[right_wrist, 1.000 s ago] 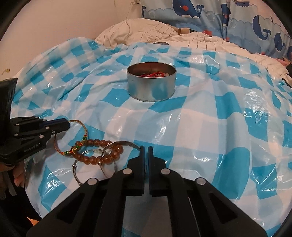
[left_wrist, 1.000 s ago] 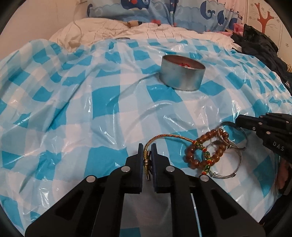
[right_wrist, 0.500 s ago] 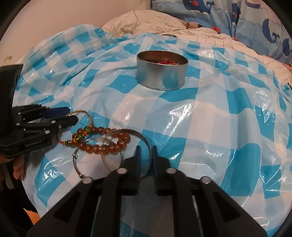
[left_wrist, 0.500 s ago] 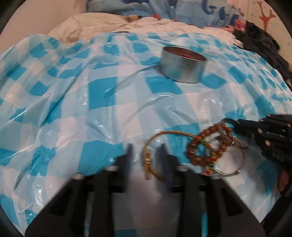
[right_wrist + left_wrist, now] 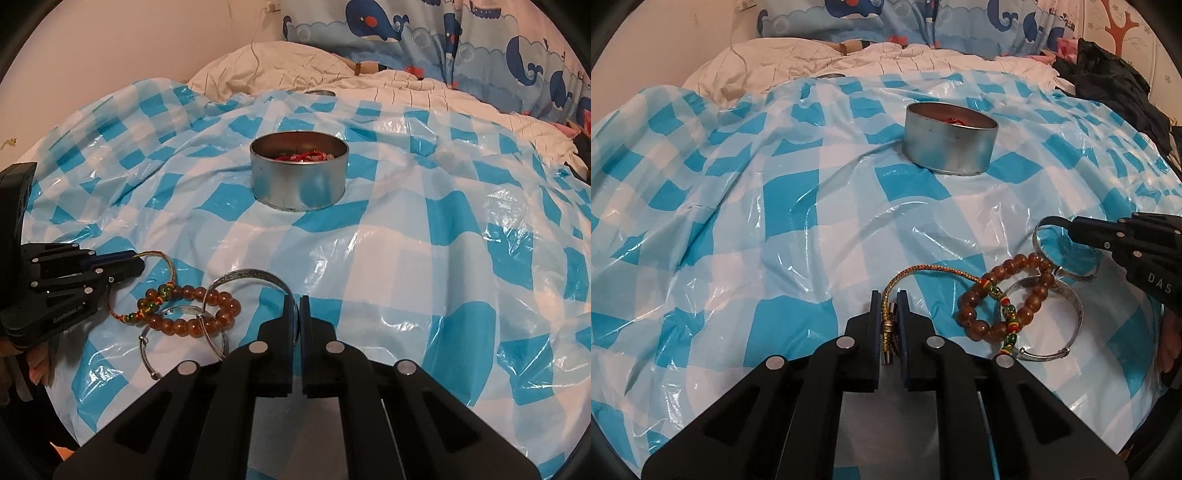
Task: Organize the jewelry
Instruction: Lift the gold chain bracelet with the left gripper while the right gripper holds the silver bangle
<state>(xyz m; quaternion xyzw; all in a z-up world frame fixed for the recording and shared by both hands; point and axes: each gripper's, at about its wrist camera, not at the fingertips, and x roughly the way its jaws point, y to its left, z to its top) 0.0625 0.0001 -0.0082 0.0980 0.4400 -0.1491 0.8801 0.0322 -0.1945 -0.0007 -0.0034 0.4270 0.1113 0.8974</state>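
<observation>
Left wrist view: the left gripper (image 5: 889, 295) pinches the gold cord (image 5: 925, 268) at its metal clasp, low on the checked sheet (image 5: 775, 229). Just right, amber beads (image 5: 1004, 291) overlap the cord and a silver bangle (image 5: 1067, 328) – a tangle. The right gripper (image 5: 1075, 227) enters from the right edge, pressed on a second bangle (image 5: 1047, 238). A tin (image 5: 949, 142) sits well beyond, its red contents barely visible; dark clothes (image 5: 1115, 85) lie far right. Right wrist view: the right gripper (image 5: 294, 300) clamps that second bangle (image 5: 251, 276), which overlaps the beads (image 5: 192, 314) and first bangle (image 5: 162, 334). Here the tin (image 5: 299, 177) shows red strands inside, and the left gripper (image 5: 138, 264) is seen side-on holding the cord (image 5: 164, 258) – a whale pillow (image 5: 424, 33) behind.
</observation>
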